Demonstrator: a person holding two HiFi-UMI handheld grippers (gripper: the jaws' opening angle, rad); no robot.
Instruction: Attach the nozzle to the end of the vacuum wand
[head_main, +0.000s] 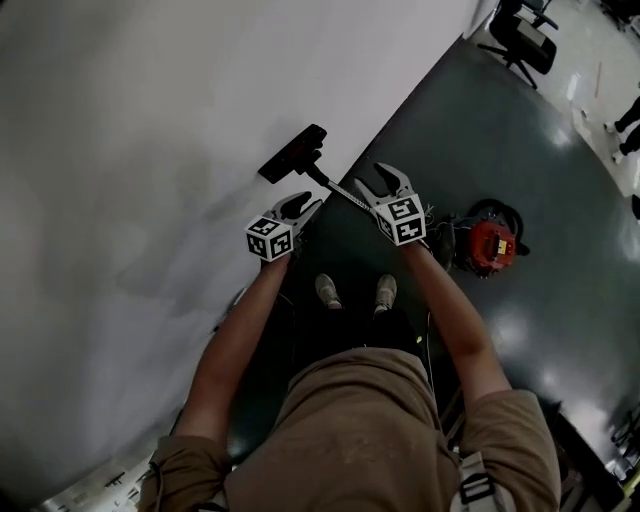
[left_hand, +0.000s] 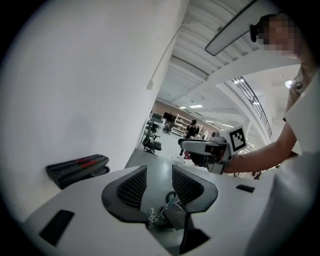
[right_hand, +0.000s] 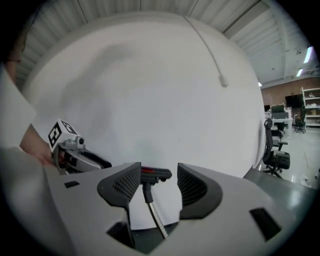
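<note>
Two forearms reach fwd, tools side by side above your shoes (head_main: 328, 290), tipped slightly down. Left tool (head_main: 305, 205) is nearly closed and empty; right tool (head_main: 383, 180) is wide open, gripping nothing. Nozzle (head_main: 295, 152) lies ahead on white surface (head_main: 150, 150), joined to wand (head_main: 340, 190). Dark floor (head_main: 520, 150) holds red vacuum body (head_main: 490, 245) at your right, w/ office chair (head_main: 525, 45) beyond.
</note>
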